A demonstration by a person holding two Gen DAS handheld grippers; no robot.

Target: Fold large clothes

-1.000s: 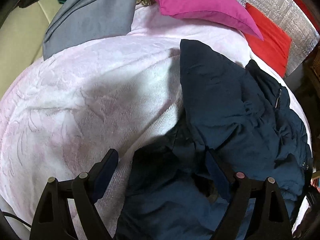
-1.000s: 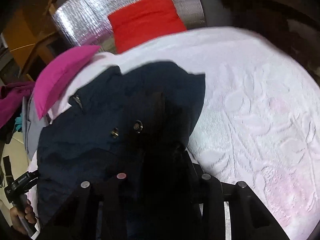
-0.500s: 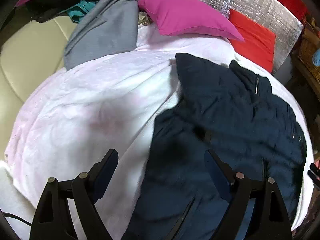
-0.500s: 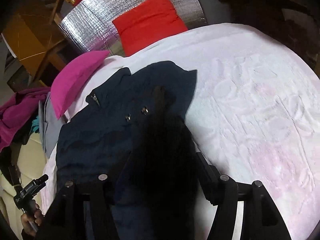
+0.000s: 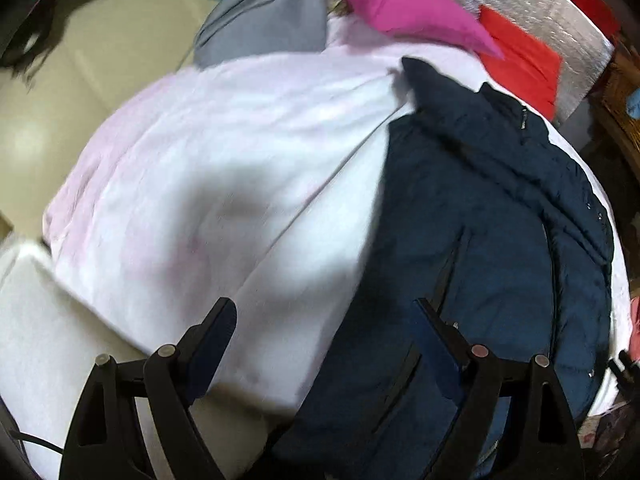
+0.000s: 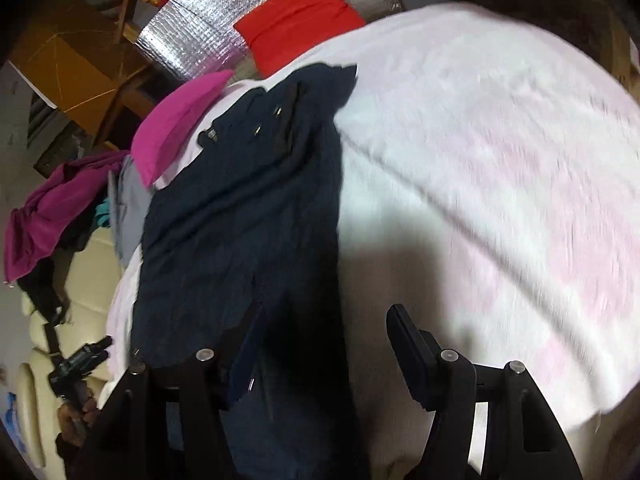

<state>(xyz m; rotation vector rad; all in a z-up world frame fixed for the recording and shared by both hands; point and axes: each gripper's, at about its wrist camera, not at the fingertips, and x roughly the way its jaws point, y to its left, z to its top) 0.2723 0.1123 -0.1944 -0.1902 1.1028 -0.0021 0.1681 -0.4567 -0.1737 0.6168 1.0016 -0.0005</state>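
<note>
both tongs, left tongs (image 5: 322, 332) and right tongs (image 6: 320, 344), are now hanging spread, having released the navy jacket (image 5: 480, 240); it is lying flatter on the bed (image 5: 240, 160), ready for the next fold.

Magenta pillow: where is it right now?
The magenta pillow lies at the far end of the pale pink blanket, between the grey garment and the red cushion, just beyond the navy jacket's collar.

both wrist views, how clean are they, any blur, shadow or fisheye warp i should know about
Left wrist view: the pale pink blanket is smeared by motion blur, a soft grey shadow lies on it, and fisheye bulges the bed. Right wrist view: the blanket's right side streaks, the navy jacket goes near black low down, and the silver foil panel glints.
</note>
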